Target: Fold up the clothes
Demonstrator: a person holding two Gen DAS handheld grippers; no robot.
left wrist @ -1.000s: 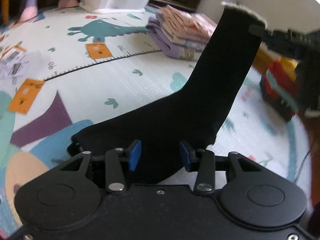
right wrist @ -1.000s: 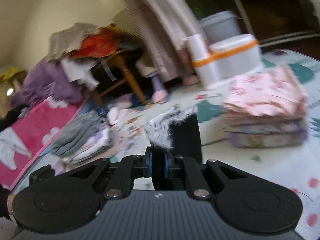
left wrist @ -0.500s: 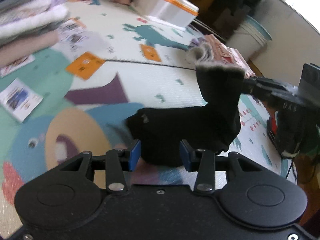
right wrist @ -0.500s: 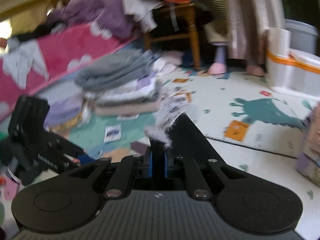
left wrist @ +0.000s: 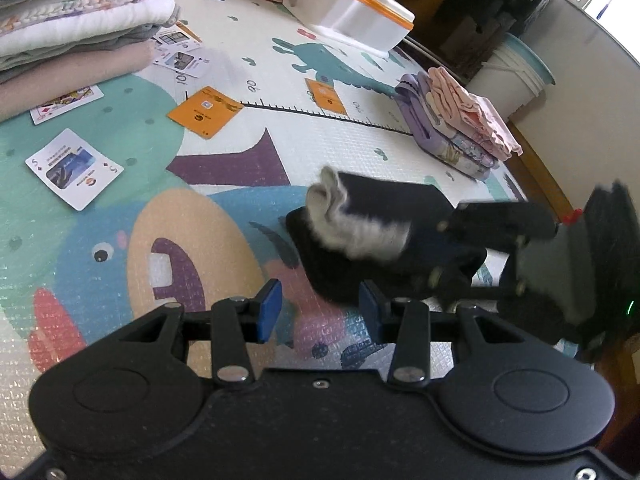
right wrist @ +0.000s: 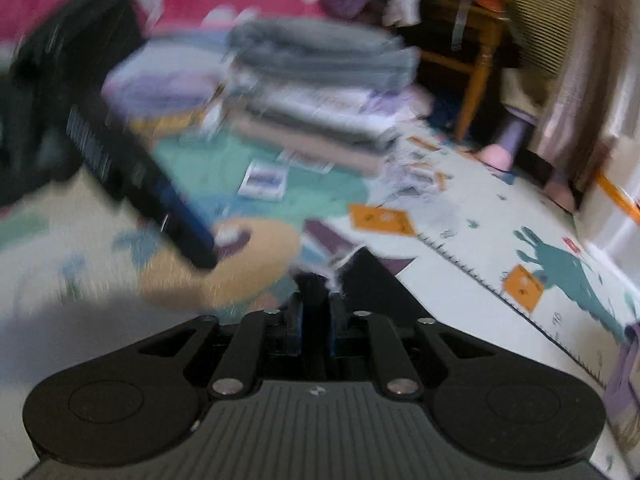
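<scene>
lowered onto play mat [left wrist: 360, 148], black garment [left wrist: 332, 268] in right gripper [left wrist: 436, 252].

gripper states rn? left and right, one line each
Left gripper: open, holding nothing; the black sock lies just ahead of its fingers.
Right gripper: shut on the black sock's fuzzy grey cuff.

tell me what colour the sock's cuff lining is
Grey-white fleece on a black sock, clearest in the left wrist view.
</scene>
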